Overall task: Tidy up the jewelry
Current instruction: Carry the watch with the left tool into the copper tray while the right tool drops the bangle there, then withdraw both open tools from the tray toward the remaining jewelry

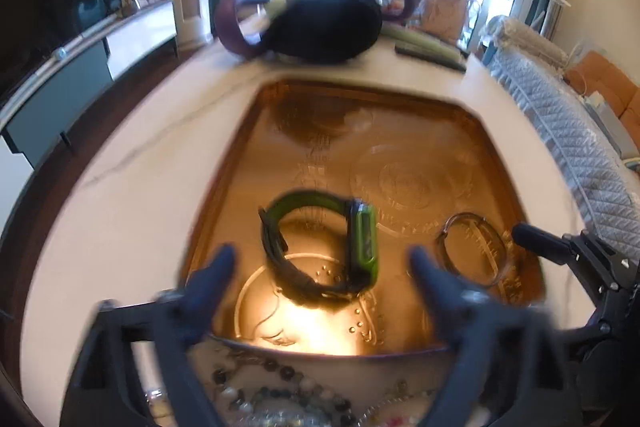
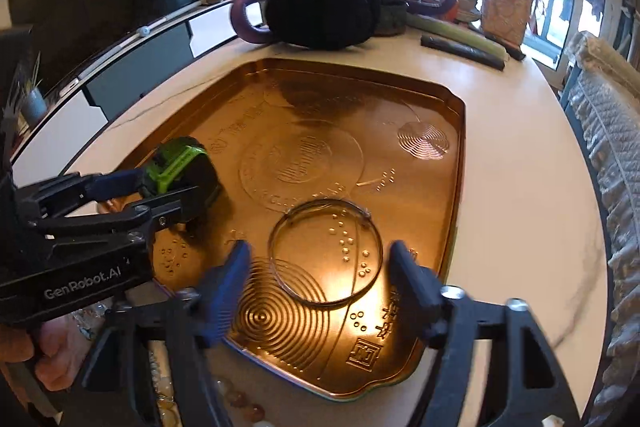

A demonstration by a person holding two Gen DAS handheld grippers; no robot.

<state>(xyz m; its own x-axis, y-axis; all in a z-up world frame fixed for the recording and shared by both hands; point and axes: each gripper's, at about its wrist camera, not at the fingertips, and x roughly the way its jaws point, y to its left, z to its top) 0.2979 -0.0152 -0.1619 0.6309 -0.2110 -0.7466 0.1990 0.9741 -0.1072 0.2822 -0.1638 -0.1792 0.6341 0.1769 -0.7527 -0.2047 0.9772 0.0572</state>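
Gold tray [image 2: 448,163] is holding both pieces: green watch [image 1: 320,247] lying centre frame between the left gripper's [image 1: 320,267] wide-open, empty jaws, and wire bangle [image 2: 325,251] sitting flat lower centre, just ahead of the equally spread, empty right gripper [image 2: 316,267].

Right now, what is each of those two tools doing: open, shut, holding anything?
Left tool: open, holding nothing; the green watch lies on the gold tray between its fingers.
Right tool: open, empty, astride the thin wire bangle.
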